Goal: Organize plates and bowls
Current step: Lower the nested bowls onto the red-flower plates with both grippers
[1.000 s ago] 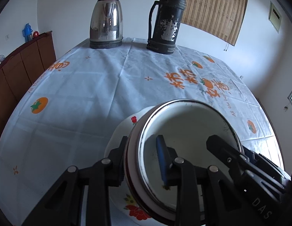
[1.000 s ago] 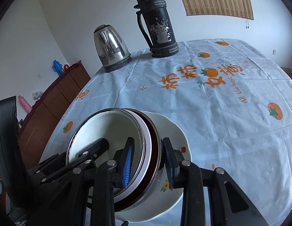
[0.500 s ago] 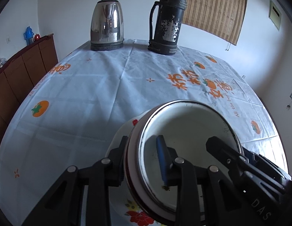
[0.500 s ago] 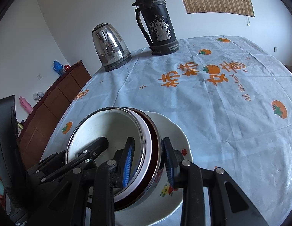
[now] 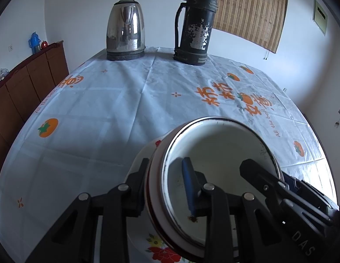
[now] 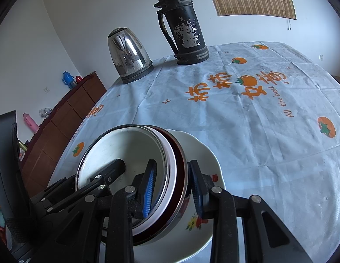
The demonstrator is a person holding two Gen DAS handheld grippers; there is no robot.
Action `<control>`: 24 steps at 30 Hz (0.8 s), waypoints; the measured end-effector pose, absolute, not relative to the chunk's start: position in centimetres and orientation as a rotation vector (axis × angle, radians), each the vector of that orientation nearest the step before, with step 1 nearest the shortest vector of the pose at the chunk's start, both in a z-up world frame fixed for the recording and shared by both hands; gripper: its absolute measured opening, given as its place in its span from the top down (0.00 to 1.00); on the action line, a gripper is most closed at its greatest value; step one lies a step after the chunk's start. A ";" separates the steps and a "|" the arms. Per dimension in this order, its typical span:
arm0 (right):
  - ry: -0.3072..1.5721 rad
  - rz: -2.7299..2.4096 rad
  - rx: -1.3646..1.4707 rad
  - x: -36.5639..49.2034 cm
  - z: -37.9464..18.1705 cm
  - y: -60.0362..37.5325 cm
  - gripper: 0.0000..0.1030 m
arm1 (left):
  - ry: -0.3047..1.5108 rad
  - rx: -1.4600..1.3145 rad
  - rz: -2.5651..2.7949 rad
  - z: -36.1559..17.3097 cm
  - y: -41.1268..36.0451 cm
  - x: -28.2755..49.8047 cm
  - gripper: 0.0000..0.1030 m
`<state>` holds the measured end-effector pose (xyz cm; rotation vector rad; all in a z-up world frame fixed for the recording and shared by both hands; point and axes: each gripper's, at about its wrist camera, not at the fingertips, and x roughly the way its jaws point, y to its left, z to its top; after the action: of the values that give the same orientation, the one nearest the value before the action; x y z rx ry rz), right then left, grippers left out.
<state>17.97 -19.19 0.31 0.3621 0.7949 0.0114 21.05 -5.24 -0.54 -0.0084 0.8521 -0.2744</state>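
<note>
Two grippers clamp one stack of dishes from opposite sides over a large table [image 5: 104,114] under a white cloth printed with orange persimmons. At its far edge a steel kettle [image 5: 125,29] stands left of a worn black flask [image 5: 195,25], both upright and apart. A brown cabinet [image 5: 27,87] lines the left wall, and a bamboo blind [image 5: 250,11] hangs on the far wall.

At the near edge, the stack has a white plate [image 6: 205,153] with flower prints lowest, a dark red bowl [image 6: 181,164] in it, and a white enamel bowl [image 5: 220,160] nested on top. The bowls look tipped, mouths facing up and toward the cameras; being round, they show no long axis.

Only the right wrist view shows the plate's wide scalloped rim and the layered rims edge-on; there the left gripper's finger reaches into the enamel bowl from the left. Only the left wrist view shows a brown speck inside that bowl.

The left gripper [image 5: 164,184] is narrowed onto the stacked bowl rims on their left side, one blue pad inside, one finger outside. The right gripper [image 6: 172,184] pinches the same rims on the right in the same way.
</note>
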 end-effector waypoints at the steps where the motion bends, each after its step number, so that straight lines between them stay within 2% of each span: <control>1: 0.796 0.012 0.362 18.0 0.3 -19.2 0.68 | 0.852 -0.010 -0.274 -0.5 -5.2 21.0 0.73; 24: 0.772 0.031 0.367 17.9 1.0 -18.8 0.68 | 0.834 -0.048 -0.290 0.2 -4.8 20.9 0.72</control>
<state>17.87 -18.84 1.05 0.3668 0.7716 0.0311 20.89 -4.79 0.25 -0.0480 0.8342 -0.2900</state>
